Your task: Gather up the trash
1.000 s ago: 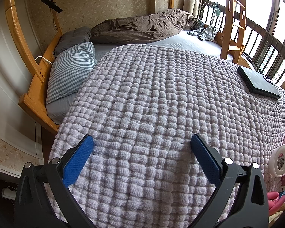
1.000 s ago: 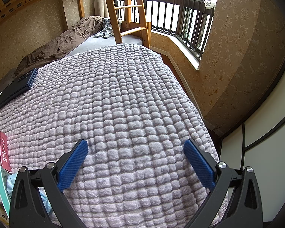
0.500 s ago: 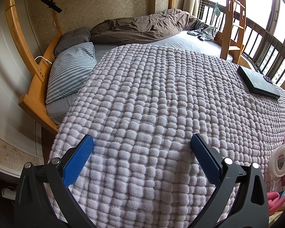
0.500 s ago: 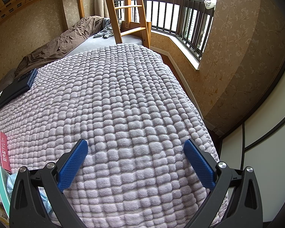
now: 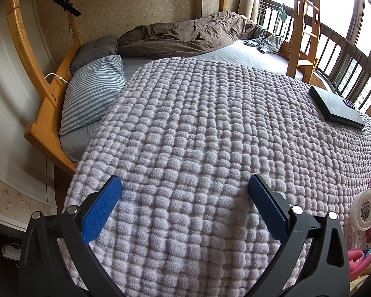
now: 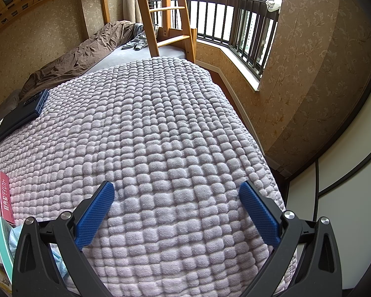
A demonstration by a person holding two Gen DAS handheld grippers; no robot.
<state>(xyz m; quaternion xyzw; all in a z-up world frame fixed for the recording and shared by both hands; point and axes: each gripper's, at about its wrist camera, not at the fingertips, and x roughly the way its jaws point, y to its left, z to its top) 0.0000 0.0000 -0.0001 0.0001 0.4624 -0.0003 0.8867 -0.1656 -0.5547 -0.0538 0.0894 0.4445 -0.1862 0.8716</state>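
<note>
**Both grippers idle over the bed**

Nothing has moved in the last second. The left gripper (image 5: 185, 185) and right gripper (image 6: 176, 193) hang spread wide, empty, above the blanket (image 5: 210, 123). Trash: perhaps the crumpled blue tissue (image 6: 13, 237) beside a red book (image 6: 5, 195) with unreadable Japanese lettering. Farther off, a black box (image 5: 336, 105).

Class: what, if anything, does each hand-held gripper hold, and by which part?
Nothing. The left hand-held gripper and right hand-held gripper are both open over the blanket.
</note>
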